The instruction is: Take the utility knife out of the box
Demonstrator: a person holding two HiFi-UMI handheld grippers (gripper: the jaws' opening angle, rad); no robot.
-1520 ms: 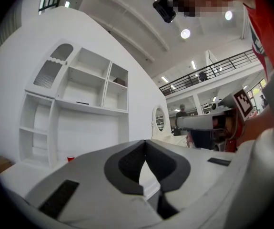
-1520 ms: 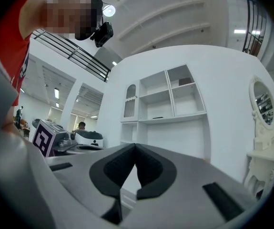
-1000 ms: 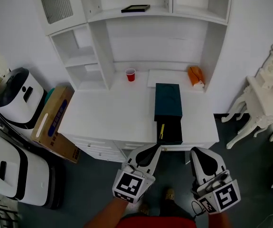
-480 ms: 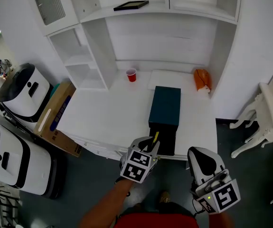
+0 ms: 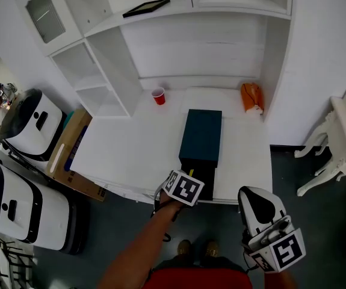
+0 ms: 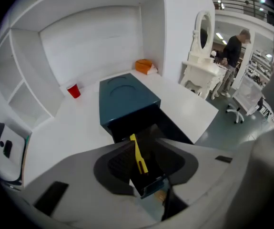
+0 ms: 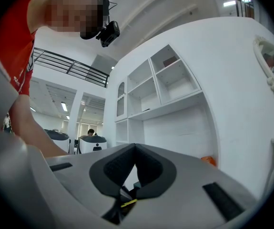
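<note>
My left gripper (image 6: 145, 143) is opening its jaws around the yellow utility knife (image 6: 138, 155) (pads clear of it), which lies in the teal box (image 6: 125, 97) at lower centre. My right gripper (image 7: 136, 148) has its jaws closed together.

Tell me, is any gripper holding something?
Nothing. The left gripper is opening its jaws around the yellow utility knife in the dark teal box; the right gripper is shut, empty.

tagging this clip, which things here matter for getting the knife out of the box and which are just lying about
Job: knife, box, left gripper (jaws opening, knife between them, not gripped).
Lying about: cup, orange item, frame, carton.
</note>
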